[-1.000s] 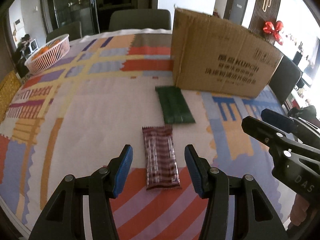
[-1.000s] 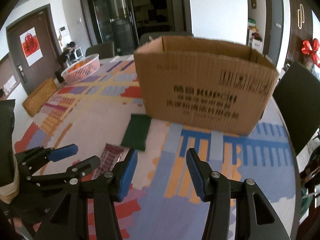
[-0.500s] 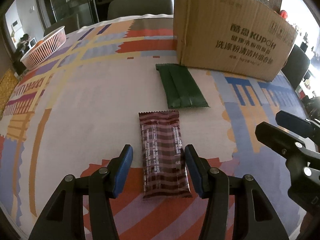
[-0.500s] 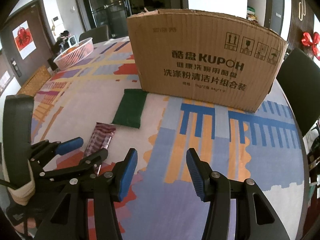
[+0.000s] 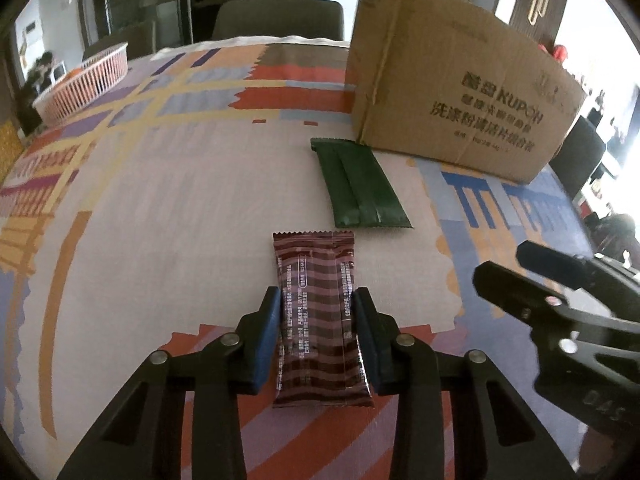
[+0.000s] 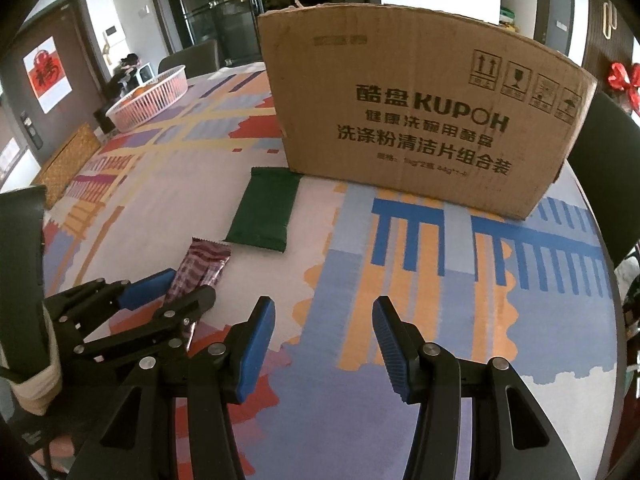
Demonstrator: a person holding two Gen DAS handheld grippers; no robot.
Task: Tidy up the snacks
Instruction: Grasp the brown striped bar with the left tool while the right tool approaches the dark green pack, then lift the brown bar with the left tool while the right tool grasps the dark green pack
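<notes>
A brown striped snack bar (image 5: 314, 260) lies flat on the patterned tablecloth (image 5: 180, 200). My left gripper (image 5: 316, 296) straddles its near half, and its jaws are closing, with the blue pads touching both long edges of the wrapper. A dark green snack packet (image 5: 360, 184) lies just beyond it, near the foot of the open cardboard box (image 5: 460, 92). In the right wrist view my right gripper (image 6: 323, 308) hovers open over bare cloth with nothing between its fingers. To its left are the left gripper (image 6: 184, 286) and the bar (image 6: 208, 258).
A white slatted basket (image 6: 152, 96) holding orange things stands at the table's far left. Dark chairs (image 5: 280, 20) ring the table. The table edge curves close on the right (image 6: 600, 240). Right gripper (image 5: 502, 262) juts in beside the left one.
Both grippers have sunk toward the table. The left jaws, wide apart earlier, have narrowed onto the sides of the brown bar. The right jaws have kept the same width.
</notes>
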